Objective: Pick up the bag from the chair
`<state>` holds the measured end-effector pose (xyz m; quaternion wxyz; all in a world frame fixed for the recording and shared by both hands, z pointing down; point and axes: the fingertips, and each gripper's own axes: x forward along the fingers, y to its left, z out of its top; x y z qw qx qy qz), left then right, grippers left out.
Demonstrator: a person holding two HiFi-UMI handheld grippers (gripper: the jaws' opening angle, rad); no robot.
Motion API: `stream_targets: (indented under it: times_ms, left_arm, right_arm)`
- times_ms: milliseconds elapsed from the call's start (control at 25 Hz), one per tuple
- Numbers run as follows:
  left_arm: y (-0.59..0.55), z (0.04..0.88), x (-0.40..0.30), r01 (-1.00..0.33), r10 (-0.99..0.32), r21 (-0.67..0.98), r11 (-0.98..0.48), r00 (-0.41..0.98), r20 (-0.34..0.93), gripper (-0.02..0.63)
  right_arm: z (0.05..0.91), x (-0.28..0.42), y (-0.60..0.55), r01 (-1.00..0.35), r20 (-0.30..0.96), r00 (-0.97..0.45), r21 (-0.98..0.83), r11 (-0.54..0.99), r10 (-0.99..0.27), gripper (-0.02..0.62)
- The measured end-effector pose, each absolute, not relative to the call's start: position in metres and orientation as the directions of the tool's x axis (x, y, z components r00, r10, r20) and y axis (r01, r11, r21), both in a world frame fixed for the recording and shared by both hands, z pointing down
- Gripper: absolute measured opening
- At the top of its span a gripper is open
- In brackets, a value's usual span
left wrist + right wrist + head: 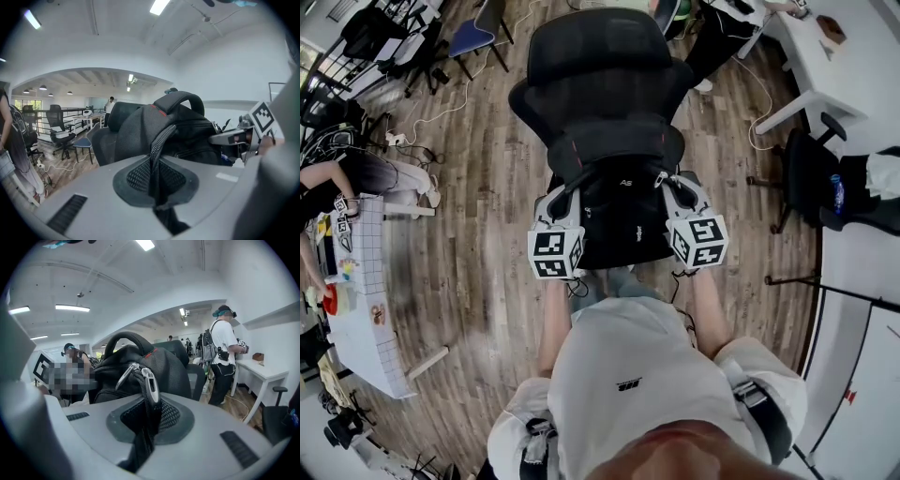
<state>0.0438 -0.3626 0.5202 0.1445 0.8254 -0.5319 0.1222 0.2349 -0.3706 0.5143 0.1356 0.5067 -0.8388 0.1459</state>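
A black backpack (614, 211) sits upright over the seat of a black office chair (591, 66); I cannot tell whether it still rests on the seat. My left gripper (570, 192) is shut on the bag's left side, its jaws pinching a zipper seam of the backpack (164, 131). My right gripper (667, 183) is shut on the right side, clamped on the backpack (154, 362) just below two silver zipper pulls (149, 380). The bag's top handle (180, 99) arches above. The right gripper (239, 138) shows beyond the bag in the left gripper view.
White desks stand at the left (366, 319) and upper right (834, 66). Another black chair (811, 178) is on the right. Cables lie on the wooden floor (487, 187). A person (224, 357) stands at a white desk; another (356, 173) sits at the left.
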Motion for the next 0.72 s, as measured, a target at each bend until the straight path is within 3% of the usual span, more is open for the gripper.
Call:
stream_targets:
  times_ms: [720]
  left_arm:
    - [-0.291, 0.418, 0.026, -0.902, -0.880, 0.036, -0.430, 0.428, 0.207, 0.020]
  right_arm:
    - [0.416, 0.218, -0.299, -0.883, 0.222, -0.465, -0.041, 0.468, -0.857, 0.011]
